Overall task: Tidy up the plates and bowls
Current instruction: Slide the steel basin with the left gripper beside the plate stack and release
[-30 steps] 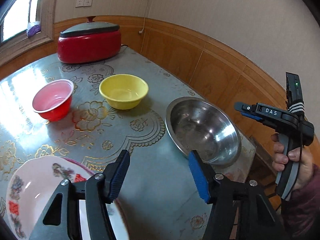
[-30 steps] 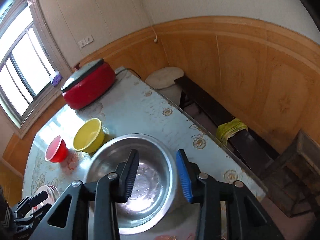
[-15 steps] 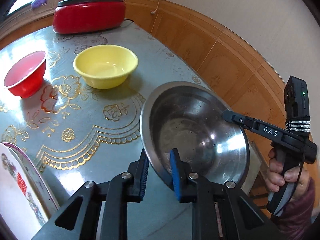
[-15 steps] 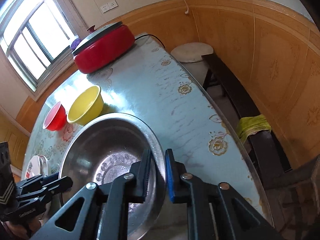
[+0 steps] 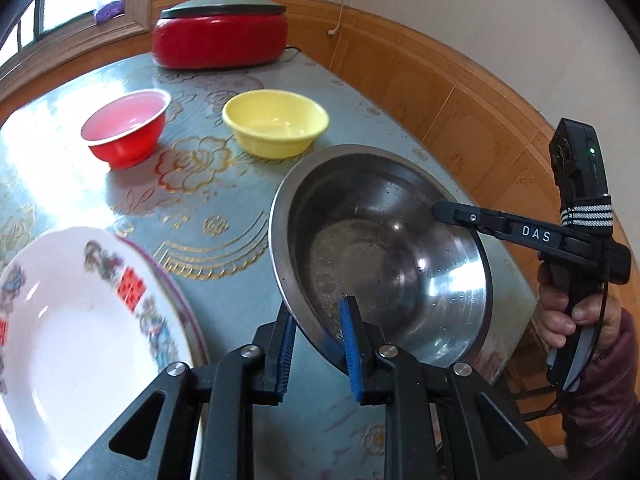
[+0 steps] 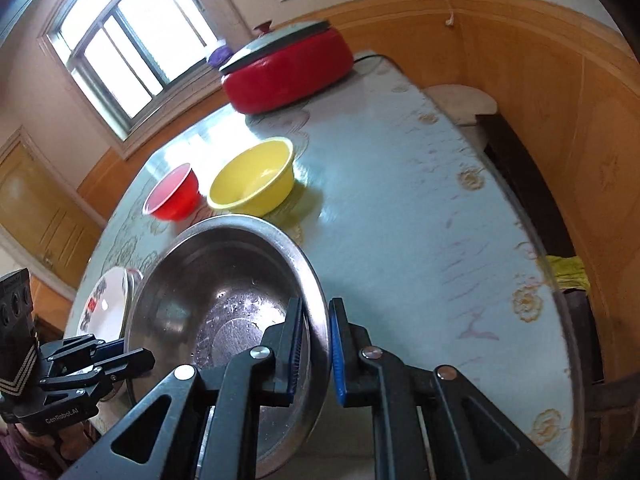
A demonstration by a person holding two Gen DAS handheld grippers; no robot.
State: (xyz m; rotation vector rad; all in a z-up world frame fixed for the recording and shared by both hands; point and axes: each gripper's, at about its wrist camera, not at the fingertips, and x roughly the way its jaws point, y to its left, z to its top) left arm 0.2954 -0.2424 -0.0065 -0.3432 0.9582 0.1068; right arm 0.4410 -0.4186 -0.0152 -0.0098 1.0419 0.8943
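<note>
Large round stainless-steel bowl (image 5: 380, 248) at table edge, tilted. Left gripper (image 5: 318, 344) and right gripper (image 6: 314, 354) clamp opposite rims. Rigid, light, slick metal; thin rim is best hold.

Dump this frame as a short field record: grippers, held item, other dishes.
left gripper: shut on steel bowl, near rim
right gripper: shut on the opposite rim
steel bowl: tilted, held by both
yellow bowl: upright on table, empty
red bowl: upright, beside yellow bowl
patterned plate: on table near the left gripper
red cooker: lidded, far end
</note>
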